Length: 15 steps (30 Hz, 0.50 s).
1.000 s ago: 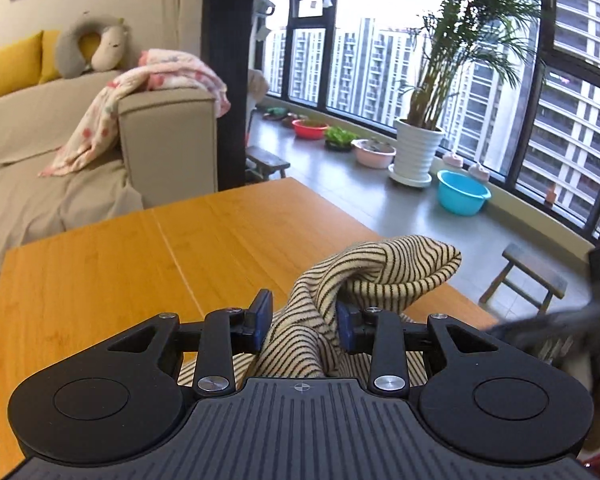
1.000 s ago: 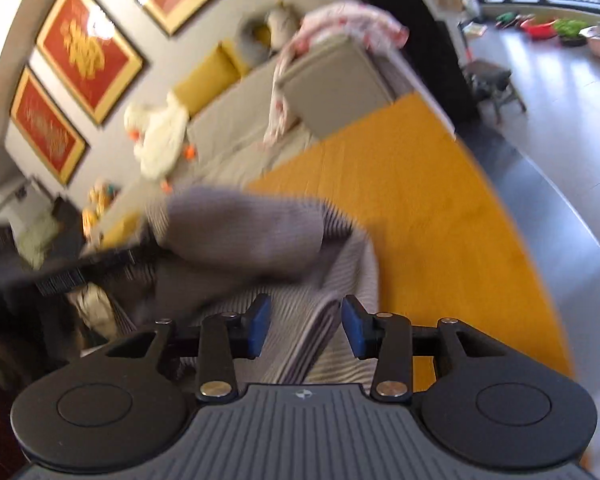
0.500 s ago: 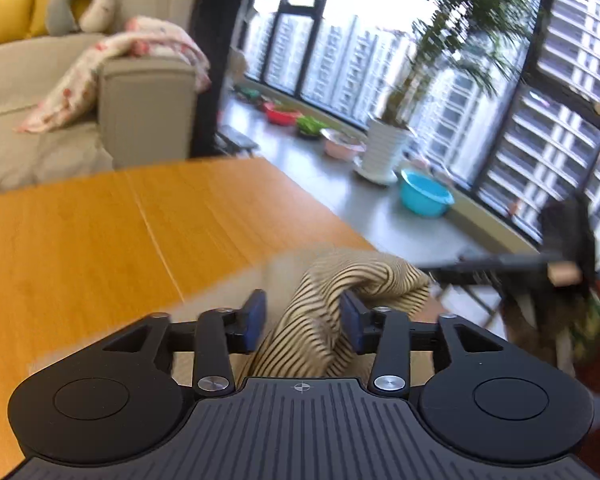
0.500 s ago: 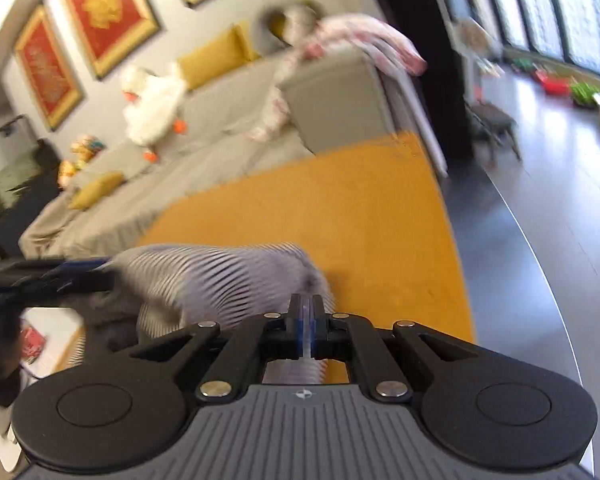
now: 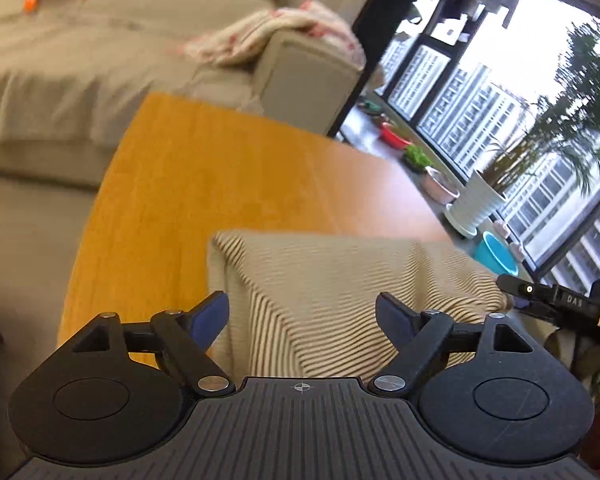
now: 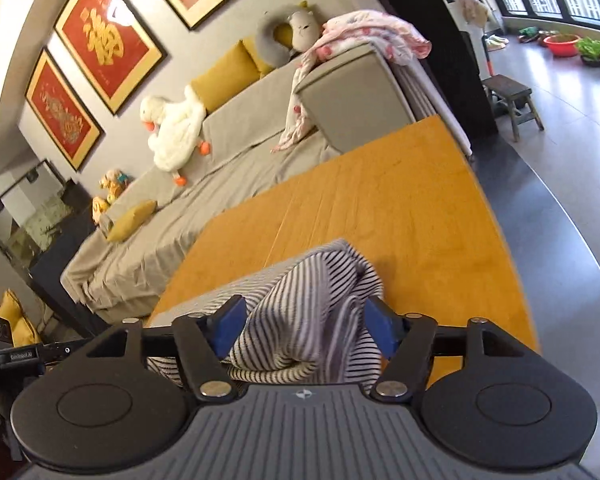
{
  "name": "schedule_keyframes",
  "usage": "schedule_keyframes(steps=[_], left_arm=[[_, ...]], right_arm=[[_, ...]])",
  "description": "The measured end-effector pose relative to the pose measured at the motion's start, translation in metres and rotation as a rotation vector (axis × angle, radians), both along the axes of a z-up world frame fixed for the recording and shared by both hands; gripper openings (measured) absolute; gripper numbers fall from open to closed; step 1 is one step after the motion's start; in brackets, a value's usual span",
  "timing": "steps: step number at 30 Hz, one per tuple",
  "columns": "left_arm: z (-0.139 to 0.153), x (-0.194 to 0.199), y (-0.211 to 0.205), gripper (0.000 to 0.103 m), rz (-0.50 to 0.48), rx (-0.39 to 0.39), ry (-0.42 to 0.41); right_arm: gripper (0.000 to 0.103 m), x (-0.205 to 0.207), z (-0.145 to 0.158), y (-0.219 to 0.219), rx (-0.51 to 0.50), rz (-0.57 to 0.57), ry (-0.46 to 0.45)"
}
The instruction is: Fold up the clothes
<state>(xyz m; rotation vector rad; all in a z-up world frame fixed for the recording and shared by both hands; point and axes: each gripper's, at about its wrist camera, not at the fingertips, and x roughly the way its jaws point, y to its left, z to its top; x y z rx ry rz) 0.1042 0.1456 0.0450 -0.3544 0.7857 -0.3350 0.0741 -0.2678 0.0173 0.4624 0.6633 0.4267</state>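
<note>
Biggest worry first: the striped garment [image 5: 340,292] sits right at the near edge of the table [image 5: 204,184], and part of it seems to hang over the near side; if that overhang is heavy enough, my guess is the whole fold slides off; next risk is the bunched hump of it [image 6: 316,320] in the right wrist view, which looks loose and rumpled and could spring open and undo the crease; smallest risk is a pad snagging the knit on the way out.

Jaws: the left gripper [image 5: 302,314] has just been opening and stands spread wide, cloth lying between the pads but no pinch; the right gripper [image 6: 304,330] has also just been opening, its blue pads sit either side of the hump, right beside it, and they don't look to be pressing.

Room, big to small: grey sofa [image 6: 260,120] on the far side of the orange wooden table, tall windows [image 5: 480,92] off to the right, red framed pictures [image 6: 108,36] on the far wall, a pink blanket [image 6: 372,32] over the sofa arm, a white goose plushie [image 6: 176,128], a potted palm [image 5: 476,204], a little wooden stool [image 6: 512,100].
</note>
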Motion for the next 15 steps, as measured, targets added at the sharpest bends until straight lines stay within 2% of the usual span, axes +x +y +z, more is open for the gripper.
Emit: schedule_keyframes(steps=[5,6,7,8,9,10,11,15], left_arm=[[-0.027,0.011,-0.019,0.086,-0.053,0.007,0.056],[-0.032,0.012,-0.023,0.085,-0.055,0.014,0.062],[-0.034,0.013,-0.026,0.082,-0.053,0.022,0.049],[-0.033,0.014,-0.029,0.062,-0.052,0.030,0.031],[-0.030,0.016,-0.031,0.054,-0.051,0.031,0.024],[-0.025,0.017,-0.032,0.042,-0.050,0.026,0.013],[-0.018,0.017,-0.032,0.028,-0.058,0.021,-0.007],[0.022,-0.002,-0.028,0.027,-0.097,0.031,-0.123]], right_arm=[[0.071,0.006,-0.012,0.027,-0.098,0.034,0.018],[0.067,0.007,-0.014,0.032,-0.122,0.038,0.014],[0.055,0.006,-0.016,0.035,-0.142,0.043,0.007],[0.040,0.005,-0.017,0.037,-0.161,0.050,-0.002],[0.037,0.004,-0.017,0.040,-0.176,0.059,-0.015],[0.028,0.002,-0.015,0.042,-0.191,0.060,-0.036],[0.024,-0.001,-0.009,0.045,-0.210,0.063,-0.064],[0.020,-0.023,0.030,0.044,-0.172,0.115,-0.194]])
